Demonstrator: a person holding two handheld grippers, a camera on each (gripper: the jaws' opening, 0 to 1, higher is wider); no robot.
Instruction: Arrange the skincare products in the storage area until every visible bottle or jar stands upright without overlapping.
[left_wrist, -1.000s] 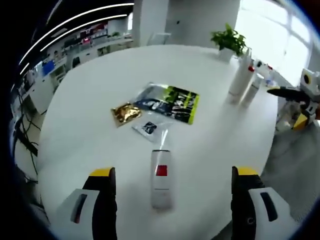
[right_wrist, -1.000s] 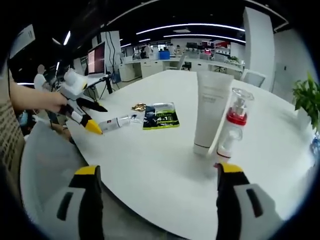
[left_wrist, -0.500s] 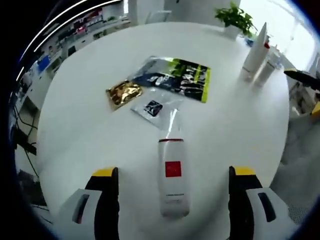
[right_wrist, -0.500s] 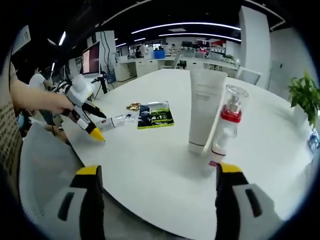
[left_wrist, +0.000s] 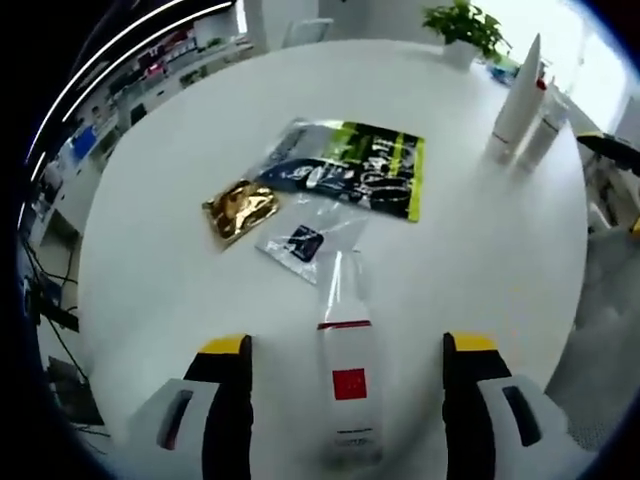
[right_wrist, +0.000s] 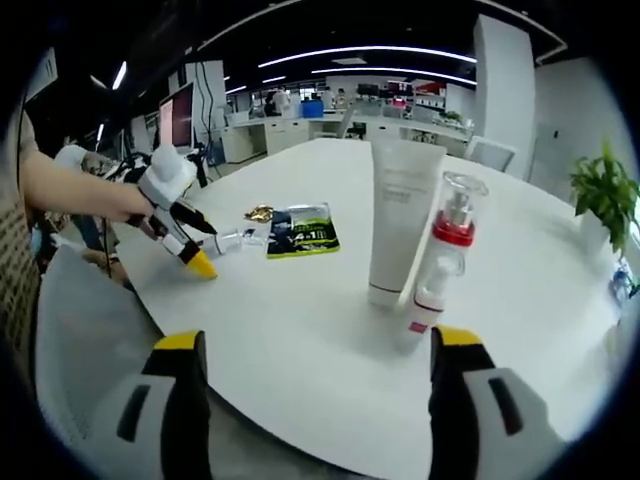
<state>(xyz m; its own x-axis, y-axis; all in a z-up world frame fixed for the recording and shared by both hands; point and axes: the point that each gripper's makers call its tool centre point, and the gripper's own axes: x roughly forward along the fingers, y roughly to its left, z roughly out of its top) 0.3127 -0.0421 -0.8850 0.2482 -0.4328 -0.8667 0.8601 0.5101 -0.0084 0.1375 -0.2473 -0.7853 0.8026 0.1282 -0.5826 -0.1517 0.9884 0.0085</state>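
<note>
1. Open-plan office behind, with a round white counter carrying everything.
2. Left tool spread wide, holding nothing, lowered so its jaws straddle the lying bottle, a white one with a red square label and clear cap; seen from the right gripper view, left tool tipped down at the counter edge beside that bottle.
3. Probably lined up this way to close on the bottle's body and stand it up.
4. Right tool likewise wide apart and empty, hovering off the counter edge, facing the white tube and the red-collared pump bottle.
5. Tube upright on its cap; pump bottle tilted, seemingly leaning against the tube, so likely needing straightening and separation.
6. Green-and-black sachet, gold sachet and clear pouch flat mid-counter, near the lying bottle's cap.
7. Potted plant at the far edge.
</note>
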